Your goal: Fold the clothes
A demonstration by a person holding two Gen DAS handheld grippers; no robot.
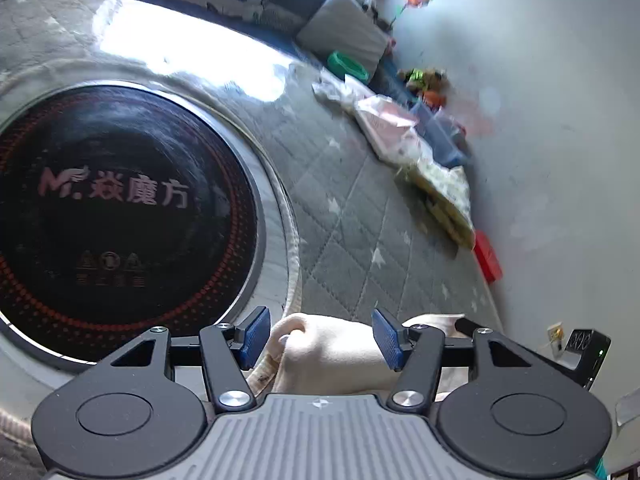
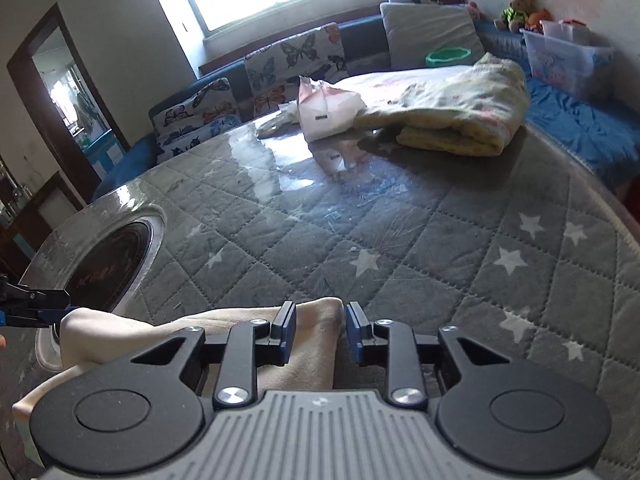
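Observation:
A cream garment (image 1: 332, 356) lies bunched on the grey star-quilted table cover (image 1: 352, 248). My left gripper (image 1: 320, 336) is open, its blue pads (image 1: 252, 336) standing either side of a fold of the cloth. In the right wrist view the same cream garment (image 2: 224, 340) lies at the near table edge. My right gripper (image 2: 320, 330) is open with a narrow gap, its pads (image 2: 286, 330) over the garment's right end. The left gripper's tip (image 2: 36, 308) shows at the far left, by the garment's other end.
A round black induction hob (image 1: 116, 216) is set in the table. A folded yellow blanket (image 2: 452, 116) and a pink-white plastic bag (image 2: 328, 108) lie at the far side. Butterfly cushions (image 2: 296, 60), a clear storage box (image 2: 564, 60) and a wall (image 1: 560, 120) surround the table.

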